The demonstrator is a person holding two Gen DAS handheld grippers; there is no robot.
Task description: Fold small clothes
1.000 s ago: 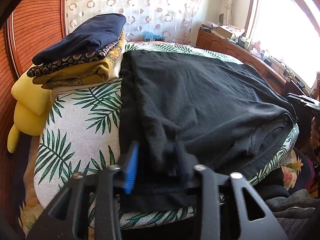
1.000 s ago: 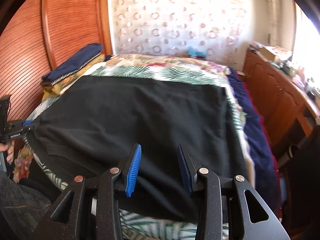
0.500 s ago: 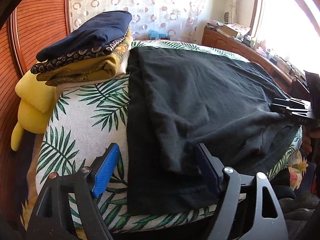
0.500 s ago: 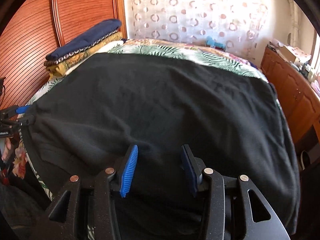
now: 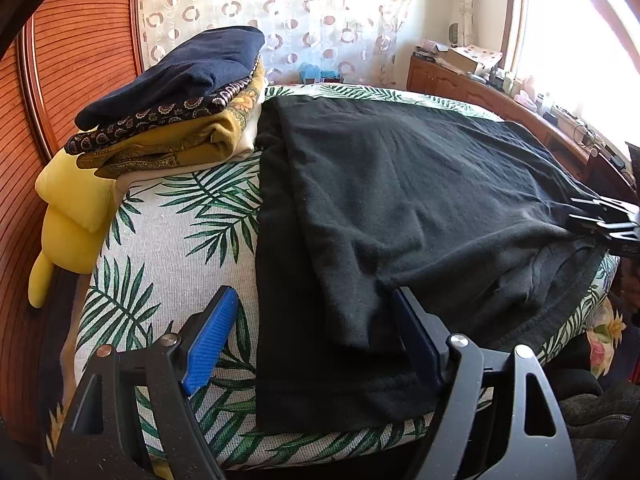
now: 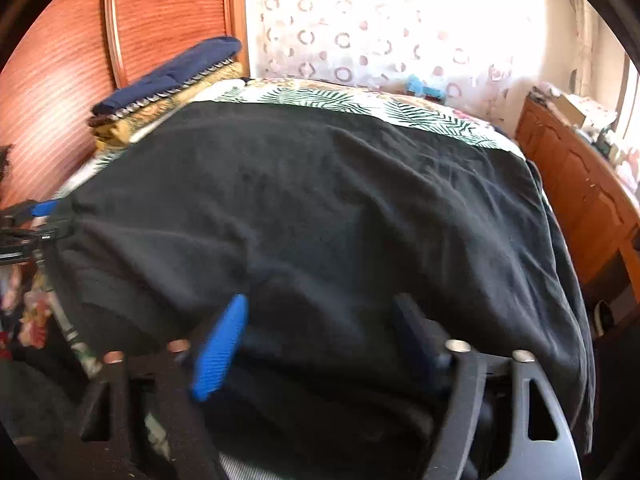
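A large black garment [image 5: 400,200] lies spread on the leaf-print bed [image 5: 168,240], with a folded flap along its left side. My left gripper [image 5: 316,336] is open, its jaws wide apart over the garment's near left corner, holding nothing. In the right wrist view the same black garment [image 6: 320,208] fills the frame. My right gripper [image 6: 320,340] is open over its near edge and holds nothing. The left gripper also shows at the left edge of the right wrist view [image 6: 36,220], and the right gripper at the right edge of the left wrist view [image 5: 604,220].
A stack of folded clothes [image 5: 172,112], navy on top and mustard below, sits at the bed's far left corner, with a yellow cushion [image 5: 72,216] beside it. A wooden headboard [image 5: 76,32] stands to the left. A wooden dresser [image 5: 520,108] lines the right wall.
My left gripper let go of the garment's folded corner and opened wide. My right gripper moved in over the garment and opened wider.
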